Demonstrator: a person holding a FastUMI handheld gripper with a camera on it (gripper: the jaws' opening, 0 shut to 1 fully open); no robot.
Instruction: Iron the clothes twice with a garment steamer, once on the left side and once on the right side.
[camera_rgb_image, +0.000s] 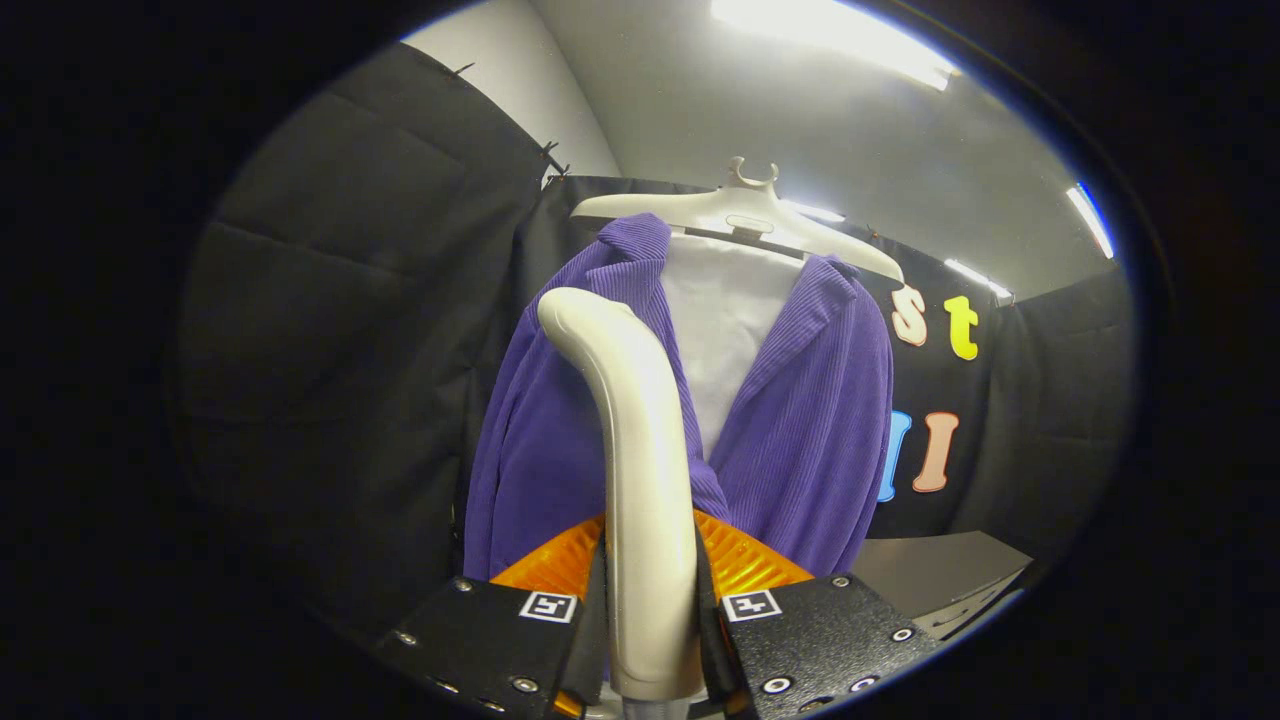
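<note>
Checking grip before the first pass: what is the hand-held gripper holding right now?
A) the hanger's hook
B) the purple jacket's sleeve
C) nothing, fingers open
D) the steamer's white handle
D: both fingers of the hand-held gripper press on the steamer handle, which rises in front of the purple jacket on its hanger.

the gripper shows two broad flat plates with a pebbled, matte finish, one on each side. round metal screws sit along the plate edges and corners. each plate carries a small square black-and-white marker near its inner top corner. ribbed, ridged fingers rise just ahead of the plates, fanning outward.
</note>
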